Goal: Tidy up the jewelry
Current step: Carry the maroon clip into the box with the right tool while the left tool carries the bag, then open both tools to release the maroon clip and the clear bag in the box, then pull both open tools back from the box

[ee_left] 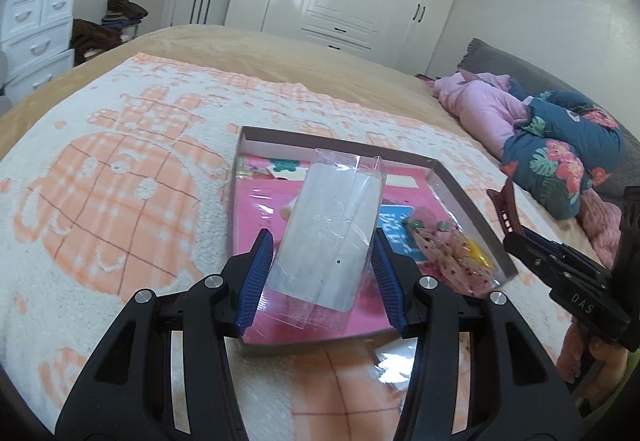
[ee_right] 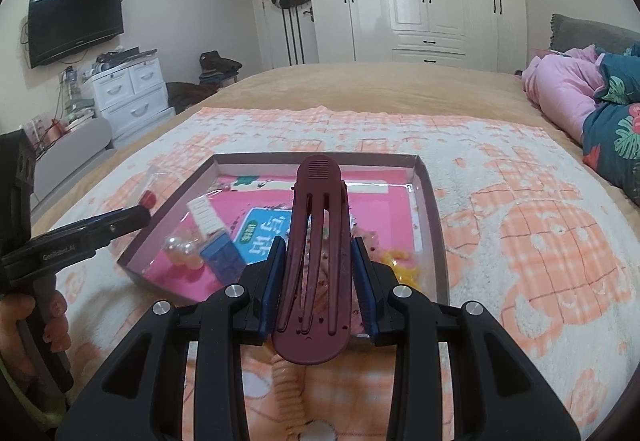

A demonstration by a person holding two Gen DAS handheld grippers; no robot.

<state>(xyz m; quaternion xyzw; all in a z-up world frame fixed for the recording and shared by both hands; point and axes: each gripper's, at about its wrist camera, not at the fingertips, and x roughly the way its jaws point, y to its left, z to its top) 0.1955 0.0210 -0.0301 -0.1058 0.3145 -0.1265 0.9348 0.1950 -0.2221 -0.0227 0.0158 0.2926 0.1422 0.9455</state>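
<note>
Your left tongs (ee_left: 324, 265) are clenched on a clear plastic box (ee_left: 328, 237), its open-looking far end tipped up and away over the shallow cardboard tray (ee_left: 472, 209). Your right tongs (ee_right: 320, 281) are grasping a dark red hair clip (ee_right: 314, 261) by its sides, the hinged end pointing out over the same tray. The two sets of tongs sit near each other but well apart from touching; the clip's tip (ee_left: 504, 207) shows at the right edge of the left view.

If the clip is meant for the clear box, line its long axis up with the box mouth before closing in, and keep the box squeezed only lightly, since thin plastic like that will likely bow and narrow the opening. Hold the box steady and let the clip do the travelling.

The tray rests on a peach-and-cream blanket (ee_right: 520, 241) on the bed and already carries pearl beads (ee_right: 182, 251), a blue box (ee_right: 222, 261) and yellow trinkets (ee_right: 400, 265).
</note>
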